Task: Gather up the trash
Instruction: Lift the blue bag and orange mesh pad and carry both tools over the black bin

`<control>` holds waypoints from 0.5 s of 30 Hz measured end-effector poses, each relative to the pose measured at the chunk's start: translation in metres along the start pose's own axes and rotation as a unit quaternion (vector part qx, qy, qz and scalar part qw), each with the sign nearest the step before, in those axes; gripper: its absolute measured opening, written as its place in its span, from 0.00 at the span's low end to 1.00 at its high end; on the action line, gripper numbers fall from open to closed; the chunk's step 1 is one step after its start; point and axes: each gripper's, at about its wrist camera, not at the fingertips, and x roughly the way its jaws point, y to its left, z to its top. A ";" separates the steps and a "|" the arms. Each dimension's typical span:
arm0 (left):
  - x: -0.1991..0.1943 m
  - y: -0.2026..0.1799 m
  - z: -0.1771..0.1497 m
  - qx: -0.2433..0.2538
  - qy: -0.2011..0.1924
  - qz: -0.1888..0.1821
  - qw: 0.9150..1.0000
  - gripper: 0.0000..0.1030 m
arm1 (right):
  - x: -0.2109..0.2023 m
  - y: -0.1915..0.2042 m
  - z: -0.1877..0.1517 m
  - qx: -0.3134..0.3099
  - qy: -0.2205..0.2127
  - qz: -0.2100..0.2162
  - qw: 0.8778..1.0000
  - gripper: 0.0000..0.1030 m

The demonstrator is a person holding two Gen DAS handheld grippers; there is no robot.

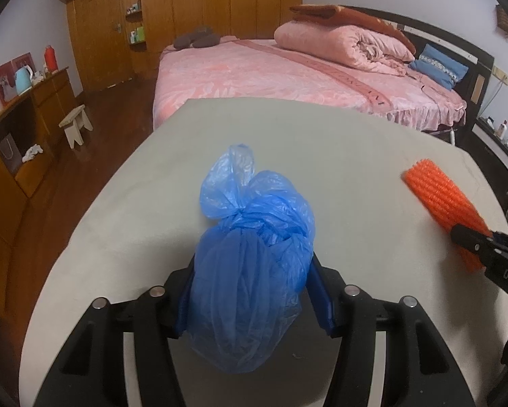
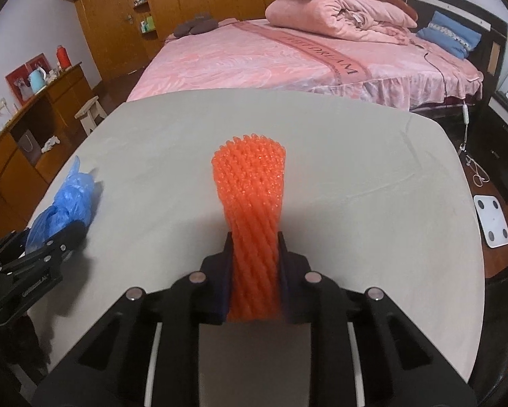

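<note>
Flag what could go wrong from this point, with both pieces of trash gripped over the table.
1. The blue bag is soft, bulging film held in the left gripper; it could slide out when lifted.
2. The right gripper pinches the orange foam net only near its lower end, so the long free end may flop or snag.
3. The grippers sit side by side above the table; bringing them together could knock one load loose.
</note>
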 end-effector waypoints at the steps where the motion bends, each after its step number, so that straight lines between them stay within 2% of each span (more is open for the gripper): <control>1: -0.004 -0.001 0.000 -0.002 -0.007 -0.004 1.000 0.54 | -0.003 -0.001 -0.001 0.001 -0.002 0.001 1.000 0.20; 15: -0.066 -0.033 -0.001 0.005 -0.056 -0.011 0.998 0.54 | -0.073 -0.019 -0.011 0.018 -0.052 0.013 0.998 0.20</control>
